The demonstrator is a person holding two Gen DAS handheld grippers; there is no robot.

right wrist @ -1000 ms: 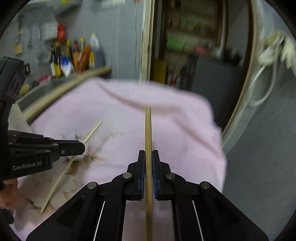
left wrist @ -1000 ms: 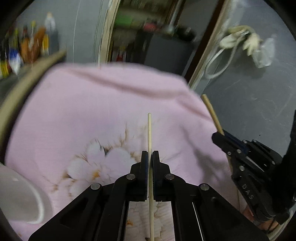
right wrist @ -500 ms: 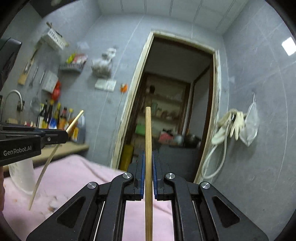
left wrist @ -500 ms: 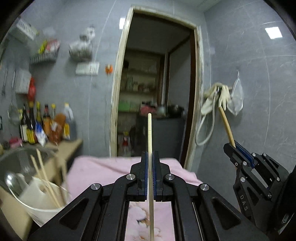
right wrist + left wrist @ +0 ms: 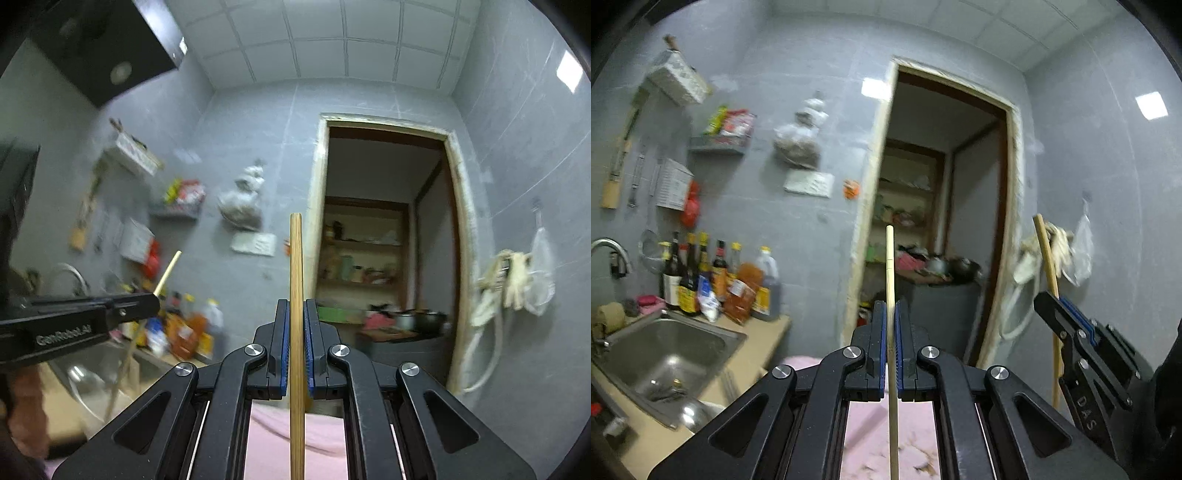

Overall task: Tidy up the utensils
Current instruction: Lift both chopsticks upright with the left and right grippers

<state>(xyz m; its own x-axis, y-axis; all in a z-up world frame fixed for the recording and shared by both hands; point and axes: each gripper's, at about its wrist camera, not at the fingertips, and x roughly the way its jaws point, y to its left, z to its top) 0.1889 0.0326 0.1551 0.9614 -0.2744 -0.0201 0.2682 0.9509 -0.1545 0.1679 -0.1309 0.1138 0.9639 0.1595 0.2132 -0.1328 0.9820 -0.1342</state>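
Observation:
My left gripper [image 5: 890, 314] is shut on a thin pale chopstick [image 5: 890, 266] that points up and forward. My right gripper [image 5: 296, 314] is shut on a thicker brown chopstick [image 5: 296, 258], also upright. In the left wrist view the right gripper [image 5: 1060, 306] stands at the right with its chopstick [image 5: 1046, 254] sticking up. In the right wrist view the left gripper [image 5: 147, 301] shows at the left, its chopstick [image 5: 168, 271] slanting. Both are raised high above the pink flowered cloth [image 5: 871, 439].
A steel sink [image 5: 661, 354] with a tap sits at the lower left, with sauce bottles [image 5: 716, 280] on the counter behind it. An open doorway [image 5: 938, 229] is straight ahead. Grey tiled walls carry racks and hanging bags. Gloves hang on the right wall [image 5: 513, 273].
Both grippers have tilted and lifted up from facing the pink cloth to facing the wall and doorway, each still holding its chopstick. The white holder with chopsticks has left the left view.

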